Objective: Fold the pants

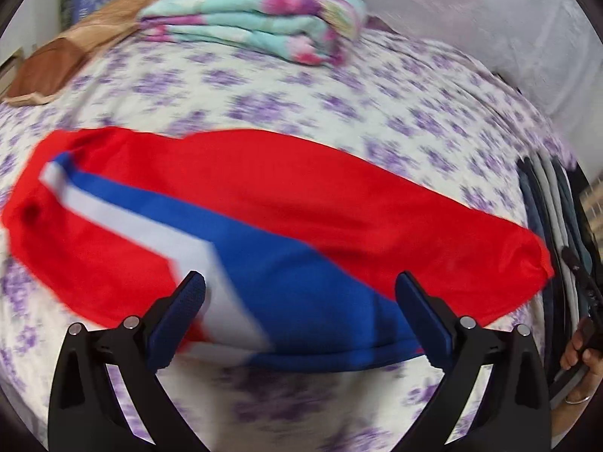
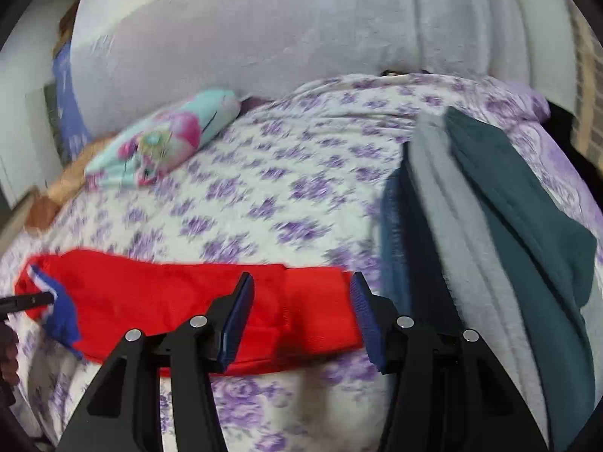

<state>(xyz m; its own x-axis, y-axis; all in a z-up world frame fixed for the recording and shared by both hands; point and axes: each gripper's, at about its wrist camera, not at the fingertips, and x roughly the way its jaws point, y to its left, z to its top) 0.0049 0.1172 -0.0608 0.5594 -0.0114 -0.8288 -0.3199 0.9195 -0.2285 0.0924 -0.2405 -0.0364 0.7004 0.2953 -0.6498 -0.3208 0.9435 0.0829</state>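
The red pants (image 1: 286, 184) with a blue and white side stripe lie folded lengthwise across the bed. My left gripper (image 1: 299, 286) is open just above their blue striped part near the front edge. In the right wrist view the pants (image 2: 158, 293) stretch from the far left to the middle. My right gripper (image 2: 301, 286) is open over their right end, holding nothing. The left gripper's tip (image 2: 26, 301) shows at the far left edge of that view, by the striped end.
The bed has a white sheet with purple flowers (image 1: 264, 101). A folded turquoise and pink blanket (image 1: 260, 19) lies at the far side, with brown pillows (image 1: 68, 56) to its left. A stack of folded grey, blue and teal clothes (image 2: 490, 226) lies to the right of the pants.
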